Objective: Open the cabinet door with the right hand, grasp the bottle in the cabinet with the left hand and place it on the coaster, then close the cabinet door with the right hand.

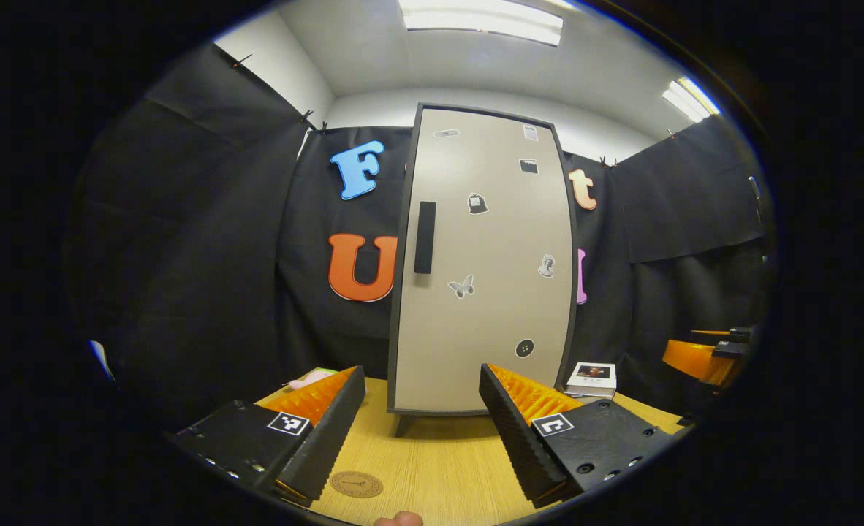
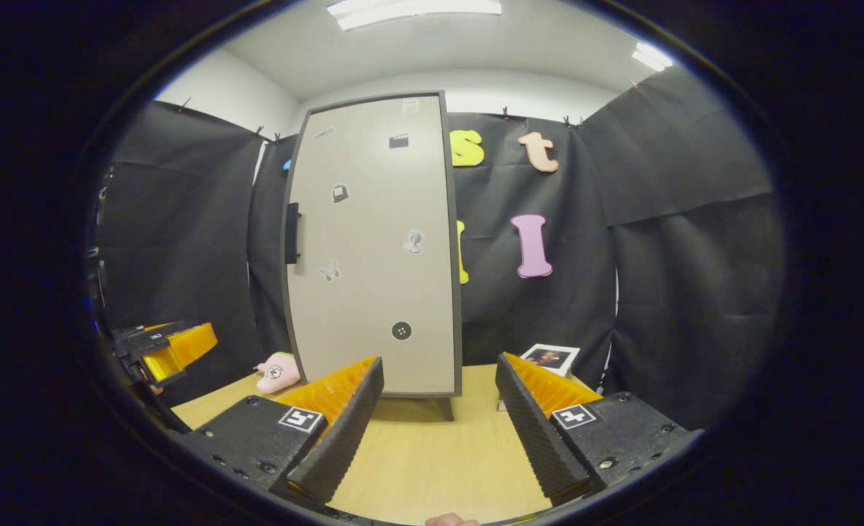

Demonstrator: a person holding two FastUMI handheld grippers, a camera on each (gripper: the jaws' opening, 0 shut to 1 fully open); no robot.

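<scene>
Plainly, the cabinet (image 1: 483,263) stands upright at the centre of the left gripper view, its door shut, its dark handle (image 1: 425,237) on the door's left edge. Below it, the left gripper (image 1: 423,409) gapes wide and empty over the table (image 1: 439,467). Next, the right gripper (image 2: 439,402) spreads wide, holding nothing, with the cabinet above it, slightly left. Smallest, the coaster (image 1: 357,484) lies at bottom centre, by the left finger.

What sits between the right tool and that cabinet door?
Nothing: in the right gripper view only bare tabletop lies between the right tool and the shut cabinet door.
</scene>
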